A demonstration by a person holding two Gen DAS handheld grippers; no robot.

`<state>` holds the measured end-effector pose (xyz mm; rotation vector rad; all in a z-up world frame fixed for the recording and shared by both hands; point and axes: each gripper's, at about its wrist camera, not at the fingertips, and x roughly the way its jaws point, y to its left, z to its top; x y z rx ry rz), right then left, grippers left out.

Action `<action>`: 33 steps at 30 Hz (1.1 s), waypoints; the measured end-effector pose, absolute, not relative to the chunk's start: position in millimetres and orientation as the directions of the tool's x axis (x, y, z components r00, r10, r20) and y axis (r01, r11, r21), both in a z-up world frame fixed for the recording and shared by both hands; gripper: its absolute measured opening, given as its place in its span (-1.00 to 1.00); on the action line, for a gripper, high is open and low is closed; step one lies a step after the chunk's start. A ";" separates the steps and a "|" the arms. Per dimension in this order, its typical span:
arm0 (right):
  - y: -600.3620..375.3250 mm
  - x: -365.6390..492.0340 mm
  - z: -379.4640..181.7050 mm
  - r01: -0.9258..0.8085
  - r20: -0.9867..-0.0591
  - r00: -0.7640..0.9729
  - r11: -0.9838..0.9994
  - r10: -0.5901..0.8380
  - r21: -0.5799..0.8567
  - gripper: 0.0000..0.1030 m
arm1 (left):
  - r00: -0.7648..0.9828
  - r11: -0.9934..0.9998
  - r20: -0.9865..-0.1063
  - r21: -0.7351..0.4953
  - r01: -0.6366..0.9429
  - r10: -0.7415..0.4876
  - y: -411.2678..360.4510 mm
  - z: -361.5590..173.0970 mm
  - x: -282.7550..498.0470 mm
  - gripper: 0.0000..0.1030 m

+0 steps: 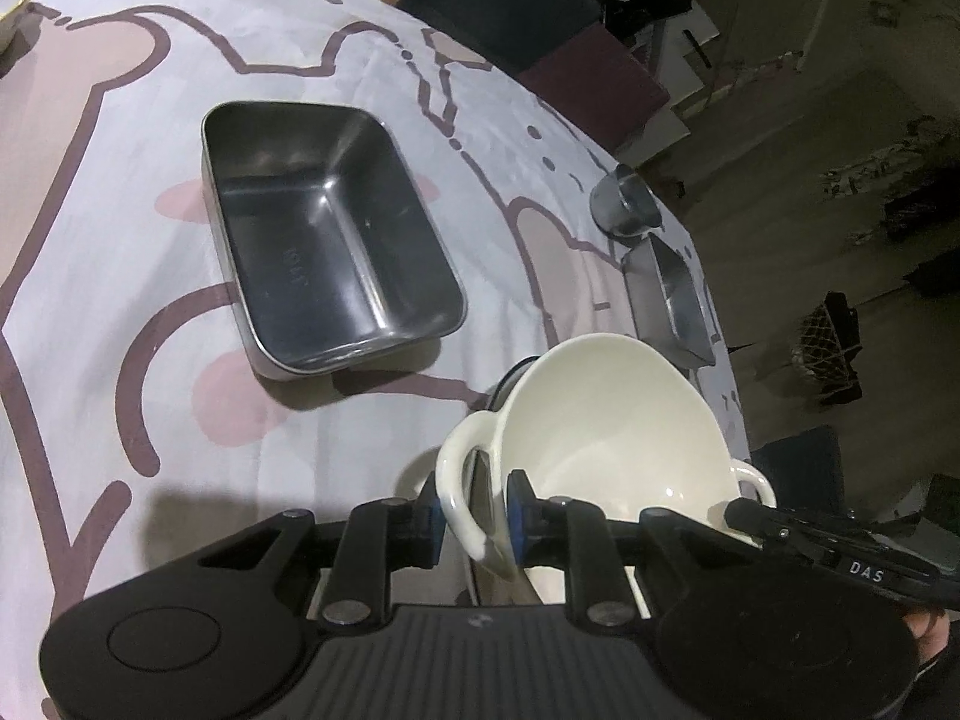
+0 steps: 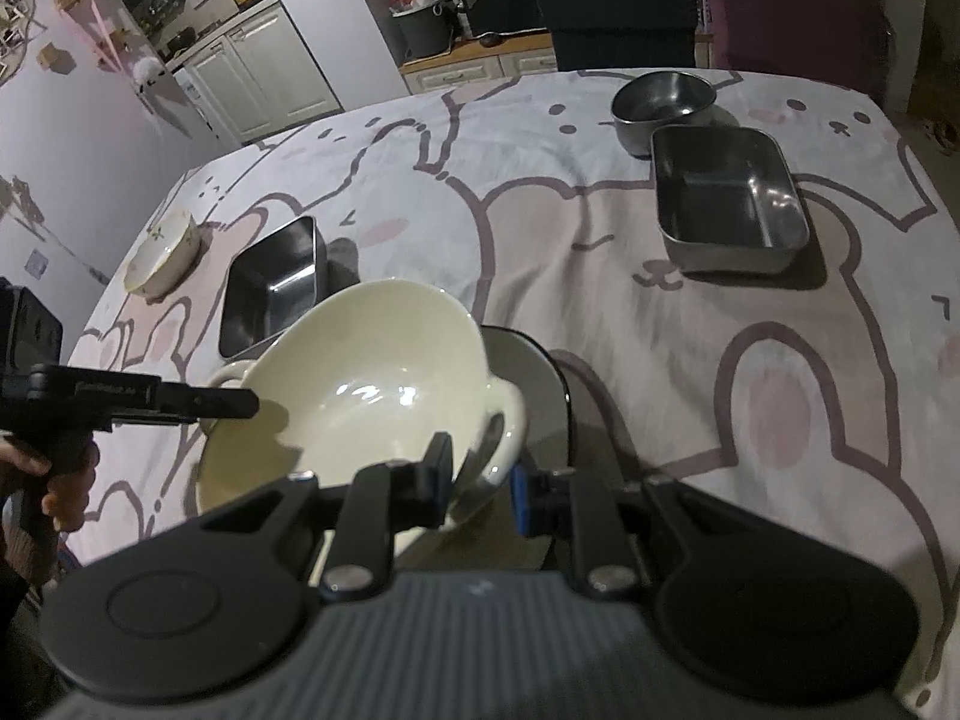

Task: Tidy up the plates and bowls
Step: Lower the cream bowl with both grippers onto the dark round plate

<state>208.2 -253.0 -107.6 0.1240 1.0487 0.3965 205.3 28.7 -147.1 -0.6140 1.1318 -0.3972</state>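
Dim room light falls on a surface (image 2: pixel 600 228) covered by a pale cloth (image 1: pixel 120 240) printed with cartoon bears, with kitchen cabinets (image 2: pixel 252 78) and two chair backs beyond its far edge. A cream two-handled bowl (image 1: pixel 606 420) is carried tilted above the near part of the surface, over a dark round plate (image 2: pixel 534 384) that shows under its right side. The left tool (image 1: pixel 474 513) has its blue pads either side of the bowl's left handle (image 1: pixel 459 480); the pads look to be on the handle, and the jaws are easing apart slightly. The right tool (image 2: pixel 480 480) grips the bowl's right handle (image 2: pixel 507 426), one finger inside the loop side and one outside, closed on it. In the right wrist view the left tool's black finger reaches the bowl's far-left rim, with a hand (image 2: pixel 66 480) on its grip at the left edge. A steel rectangular tray (image 1: pixel 324 240) sits on the cloth to the left, just beyond the bowl. A second steel tray (image 2: pixel 726 198) lies far right, with a round steel bowl (image 2: pixel 663 99) touching or just behind it. A small flowered bowl (image 2: pixel 162 252) stands near the far-left edge of the surface, close beside the first tray.
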 end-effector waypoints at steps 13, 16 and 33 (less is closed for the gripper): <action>-251.7 211.7 -110.7 -0.262 -0.834 0.422 0.928 0.356 0.264 -0.54 | 0.360 0.784 -0.731 -0.621 0.000 -0.579 21.1 -153.7 208.1 -0.54; -252.0 211.6 -111.1 -0.261 -0.837 0.420 0.930 0.351 0.258 -0.54 | 0.354 0.788 -0.736 -0.616 0.005 -0.578 18.2 -154.9 207.7 -0.53; -255.5 210.3 -113.8 -0.258 -0.851 0.413 0.938 0.323 0.231 -0.54 | 0.323 0.806 -0.757 -0.591 0.030 -0.567 6.1 -160.5 206.5 -0.50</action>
